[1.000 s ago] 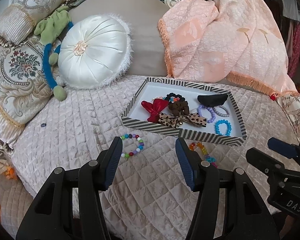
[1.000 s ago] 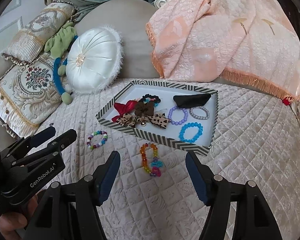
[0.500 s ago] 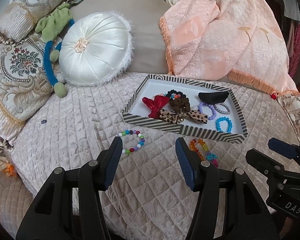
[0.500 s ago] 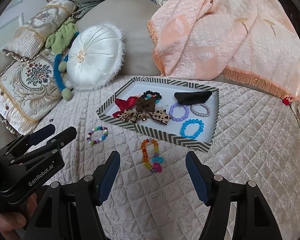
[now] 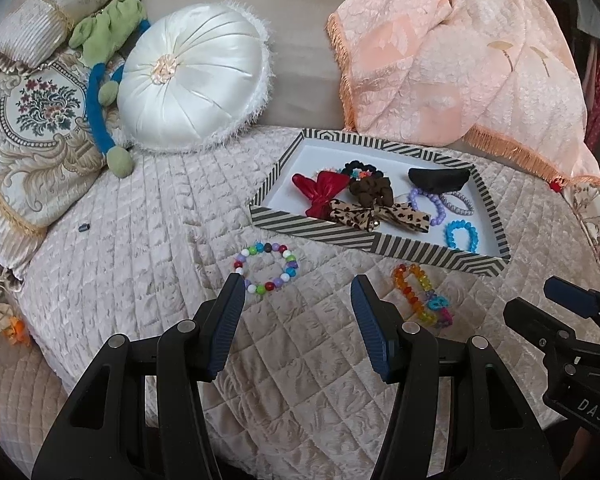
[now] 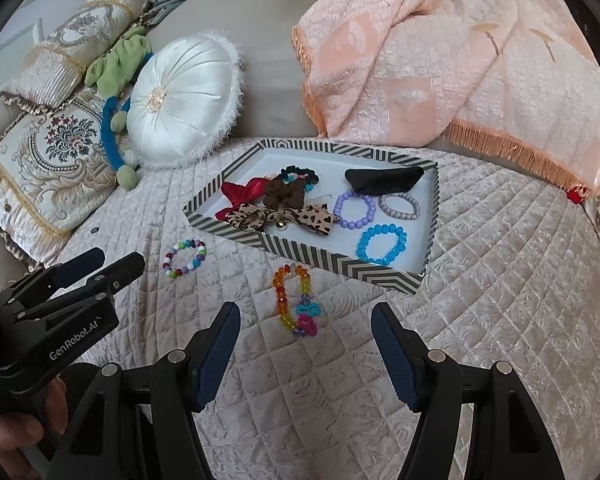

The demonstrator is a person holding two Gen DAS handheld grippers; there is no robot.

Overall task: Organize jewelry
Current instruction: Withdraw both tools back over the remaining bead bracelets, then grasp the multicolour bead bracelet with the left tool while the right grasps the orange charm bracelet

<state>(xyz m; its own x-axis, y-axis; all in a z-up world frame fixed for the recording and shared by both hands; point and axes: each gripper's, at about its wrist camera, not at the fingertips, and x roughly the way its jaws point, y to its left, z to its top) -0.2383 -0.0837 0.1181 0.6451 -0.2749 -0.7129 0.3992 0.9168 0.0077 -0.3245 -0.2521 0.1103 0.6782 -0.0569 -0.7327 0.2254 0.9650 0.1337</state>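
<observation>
Both my grippers hover over the bed [image 5: 139, 240], jaws spread wide, nothing in either.

Left gripper [image 5: 297, 294]: the multicolor bead bracelet [image 5: 265, 266] lies flat on the quilt just ahead of the jaws, offset toward the left jaw, its near edge almost at that tip. It's a round loop, no real long axis. The right wrist view shows the same bracelet [image 6: 184, 258] well off to the left of my right jaws, near the left gripper [image 6: 99, 264].

Right gripper [image 6: 306, 322]: the orange-yellow bead bracelet [image 6: 289, 292] with a pink and blue charm cluster sits nearly centered between the jaws, just ahead of the tips. Its long axis runs away from me, roughly in line with the fingers, charm end nearest. In the left view it [image 5: 414, 292] lies to the right of the left jaws, beside the right gripper [image 5: 556, 308].

The striped tray [image 6: 312, 258] is straight beyond both loose bracelets, already holding bows, scrunchies, and purple, grey and blue bracelets.

My call: each hand takes its own piece. The right is better lined up; the left needs a small shift left before closing.
</observation>
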